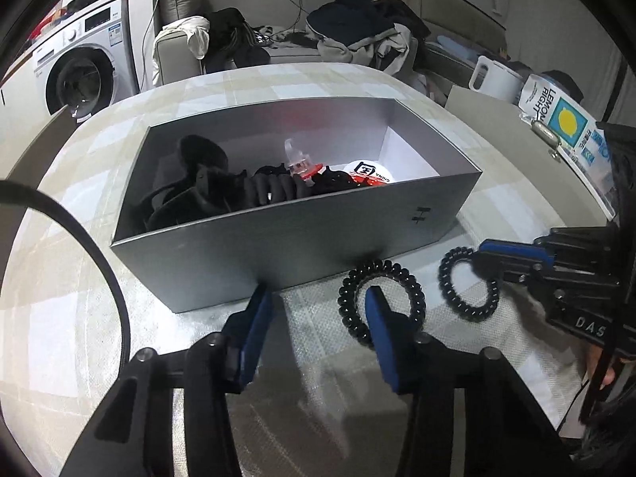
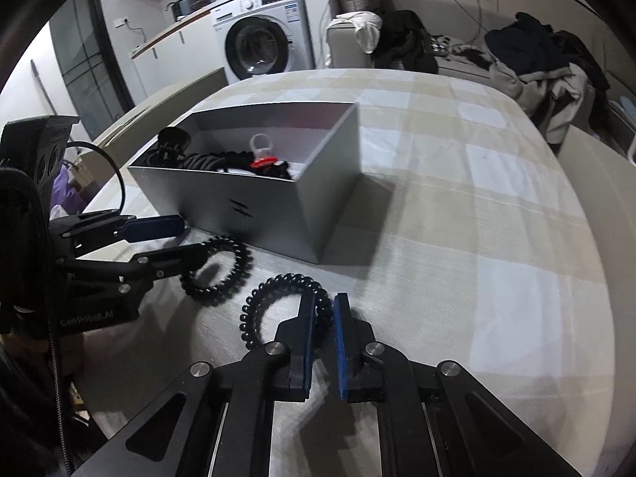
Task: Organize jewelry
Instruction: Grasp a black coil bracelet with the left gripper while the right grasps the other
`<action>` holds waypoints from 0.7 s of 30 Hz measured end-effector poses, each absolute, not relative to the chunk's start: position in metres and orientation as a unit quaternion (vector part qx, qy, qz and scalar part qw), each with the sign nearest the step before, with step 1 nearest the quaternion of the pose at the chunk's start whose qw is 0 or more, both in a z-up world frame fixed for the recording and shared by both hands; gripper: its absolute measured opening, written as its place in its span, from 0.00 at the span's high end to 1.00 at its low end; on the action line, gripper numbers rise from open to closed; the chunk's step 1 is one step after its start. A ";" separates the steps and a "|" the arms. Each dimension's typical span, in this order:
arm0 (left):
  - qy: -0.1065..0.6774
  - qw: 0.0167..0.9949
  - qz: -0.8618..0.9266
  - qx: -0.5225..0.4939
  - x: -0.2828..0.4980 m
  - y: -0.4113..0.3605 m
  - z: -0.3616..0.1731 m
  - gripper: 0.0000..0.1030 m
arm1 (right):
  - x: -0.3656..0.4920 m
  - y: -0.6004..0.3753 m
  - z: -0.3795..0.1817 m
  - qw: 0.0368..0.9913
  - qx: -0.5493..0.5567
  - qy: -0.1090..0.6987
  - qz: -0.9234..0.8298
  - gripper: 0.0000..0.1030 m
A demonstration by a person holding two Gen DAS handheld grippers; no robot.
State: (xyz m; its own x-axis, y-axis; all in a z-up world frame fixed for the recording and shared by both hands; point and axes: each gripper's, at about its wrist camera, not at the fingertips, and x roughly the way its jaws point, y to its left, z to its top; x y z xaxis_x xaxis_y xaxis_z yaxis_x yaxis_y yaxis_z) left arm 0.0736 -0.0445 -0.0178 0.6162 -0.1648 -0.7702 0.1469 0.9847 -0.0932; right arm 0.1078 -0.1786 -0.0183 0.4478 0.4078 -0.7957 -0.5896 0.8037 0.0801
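Note:
A grey open box on the table holds black hair ties, clips and a red piece. Two black spiral hair ties lie in front of it. My left gripper is open, one finger inside the left tie's ring, the other outside by the box wall. My right gripper has its jaws nearly closed around the right tie's coil, which rests on the table.
A checked cloth covers the table. A white kettle and a lemon-print packet sit at the far right. A sofa with clothes and a washing machine stand beyond.

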 end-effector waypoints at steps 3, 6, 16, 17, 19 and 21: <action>0.429 0.898 -0.093 0.004 0.074 -0.049 -0.018 0.76 | 0.110 -0.188 -0.017 0.846 -0.084 0.437 0.292 0.92; 0.429 0.897 -0.107 0.009 0.075 -0.054 -0.017 0.92 | 0.112 -0.191 -0.014 0.847 -0.078 0.438 0.292 0.92; 0.422 0.900 -0.110 0.001 0.064 -0.046 -0.015 0.95 | 0.114 -0.191 -0.016 0.838 -0.072 0.447 0.304 0.89; 0.421 0.901 -0.108 -0.002 0.063 -0.044 -0.014 0.95 | 0.114 -0.191 -0.016 0.838 -0.073 0.448 0.303 0.89; 0.417 0.903 -0.102 -0.009 0.062 -0.041 -0.012 0.95 | 0.114 -0.191 -0.017 0.837 -0.071 0.450 0.304 0.89; 0.413 0.905 -0.100 -0.015 0.059 -0.038 -0.010 0.95 | 0.114 -0.190 -0.017 0.836 -0.073 0.452 0.303 0.87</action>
State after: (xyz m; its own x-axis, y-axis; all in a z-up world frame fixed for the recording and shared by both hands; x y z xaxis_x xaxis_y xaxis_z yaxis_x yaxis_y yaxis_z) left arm 0.0590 -0.0378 -0.0099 0.6389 -0.1929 -0.7447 0.1683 0.9796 -0.1095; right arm 0.1136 -0.1898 -0.0173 0.4089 0.4404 -0.7992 -0.5718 0.8062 0.1517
